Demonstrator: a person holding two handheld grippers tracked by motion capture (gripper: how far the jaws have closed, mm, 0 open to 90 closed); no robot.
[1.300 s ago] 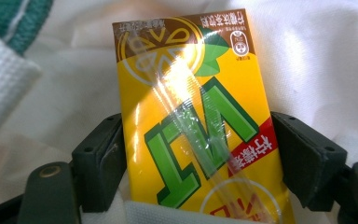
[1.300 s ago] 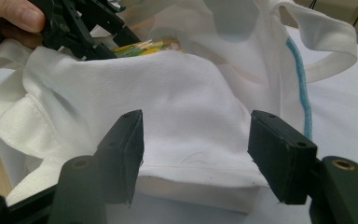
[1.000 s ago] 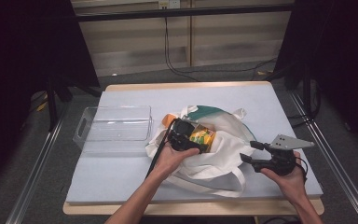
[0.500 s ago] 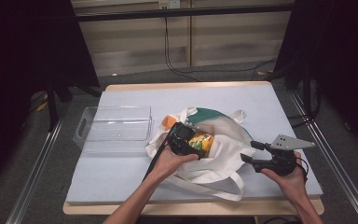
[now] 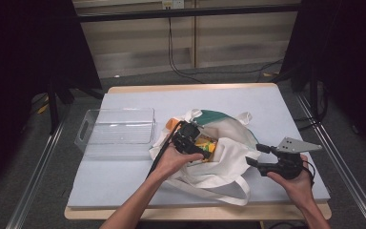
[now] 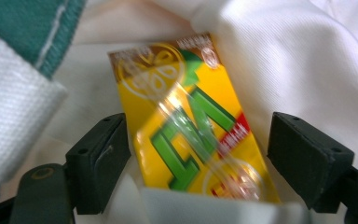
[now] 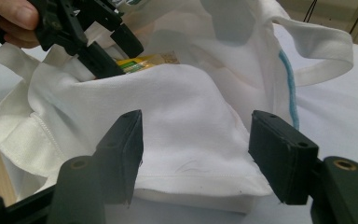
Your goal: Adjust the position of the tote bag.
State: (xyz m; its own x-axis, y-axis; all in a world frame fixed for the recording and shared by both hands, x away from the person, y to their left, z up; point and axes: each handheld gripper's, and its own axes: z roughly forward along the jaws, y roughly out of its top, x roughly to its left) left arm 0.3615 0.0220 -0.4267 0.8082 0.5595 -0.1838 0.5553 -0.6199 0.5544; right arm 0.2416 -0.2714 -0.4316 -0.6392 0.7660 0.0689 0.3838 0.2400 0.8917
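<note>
Carton now betw. wider left gripper jaws

left gripper: we find it deeper in the bag mouth than a second ago | fingers: just opened wider, each side of the yellow carton, not pressing it | carton: lower in bag
</note>
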